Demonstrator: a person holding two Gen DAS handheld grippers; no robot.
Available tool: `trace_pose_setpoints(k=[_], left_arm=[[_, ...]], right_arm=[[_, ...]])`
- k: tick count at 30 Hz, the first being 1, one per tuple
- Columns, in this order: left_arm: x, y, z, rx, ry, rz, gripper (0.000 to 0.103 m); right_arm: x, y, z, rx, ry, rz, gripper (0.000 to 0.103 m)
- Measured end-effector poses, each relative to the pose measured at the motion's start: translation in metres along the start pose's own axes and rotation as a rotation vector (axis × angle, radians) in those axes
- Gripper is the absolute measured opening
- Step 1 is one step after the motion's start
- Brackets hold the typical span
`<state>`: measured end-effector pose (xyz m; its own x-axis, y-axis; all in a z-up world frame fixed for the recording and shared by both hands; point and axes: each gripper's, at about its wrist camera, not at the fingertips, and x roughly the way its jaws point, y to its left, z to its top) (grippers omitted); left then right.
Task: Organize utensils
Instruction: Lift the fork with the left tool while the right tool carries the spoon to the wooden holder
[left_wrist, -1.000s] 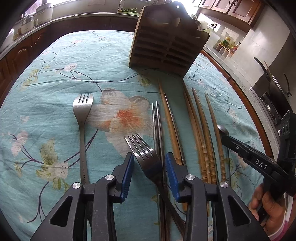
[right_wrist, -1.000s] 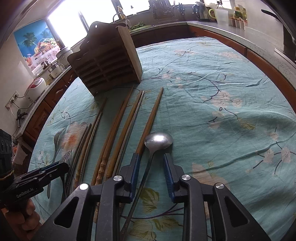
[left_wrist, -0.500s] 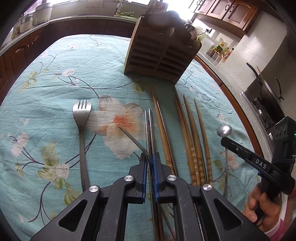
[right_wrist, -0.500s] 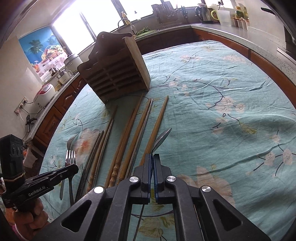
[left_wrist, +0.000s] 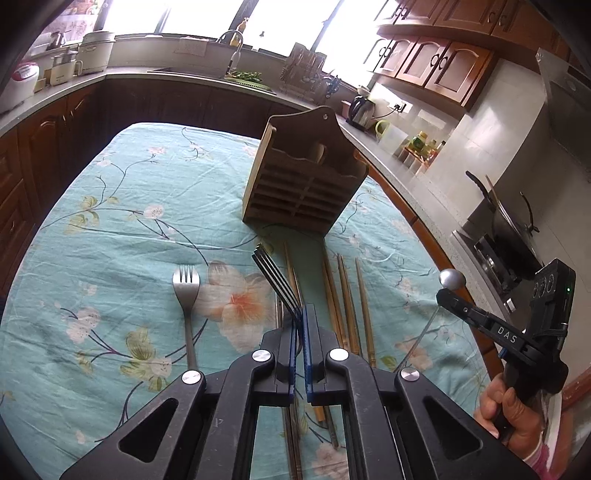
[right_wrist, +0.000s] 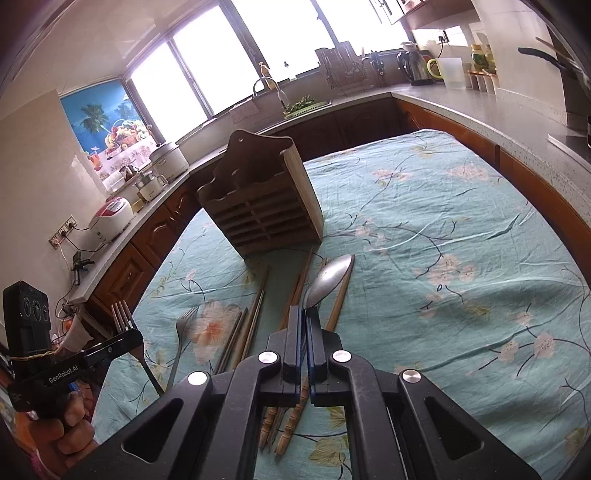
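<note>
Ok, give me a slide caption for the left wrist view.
Left claw lifts a fork toward the wooden holder.

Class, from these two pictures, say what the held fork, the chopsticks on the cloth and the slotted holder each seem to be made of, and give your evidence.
Fork: likely steel, grey with a dull sheen.
Chopsticks: mostly wood or bamboo, tan and matt, some with ringed ends; a darker pair may be metal.
Holder: wood, brown, pale grain on its side.

"DAS" on right gripper, "GenRobot.AI" on left gripper
</note>
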<state>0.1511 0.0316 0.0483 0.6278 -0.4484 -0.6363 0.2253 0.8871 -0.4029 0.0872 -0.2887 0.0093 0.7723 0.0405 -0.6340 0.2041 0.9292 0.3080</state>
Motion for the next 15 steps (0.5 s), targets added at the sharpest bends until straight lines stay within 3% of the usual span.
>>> trace_pose_setpoints(k=[15], left_arm=[[-0.015, 0.004, 0.020, -0.010, -0.080, -0.008, 0.001]], right_arm=[[-0.006, 0.018, 0.027, -0.065, -0.088, 0.006, 0.002]])
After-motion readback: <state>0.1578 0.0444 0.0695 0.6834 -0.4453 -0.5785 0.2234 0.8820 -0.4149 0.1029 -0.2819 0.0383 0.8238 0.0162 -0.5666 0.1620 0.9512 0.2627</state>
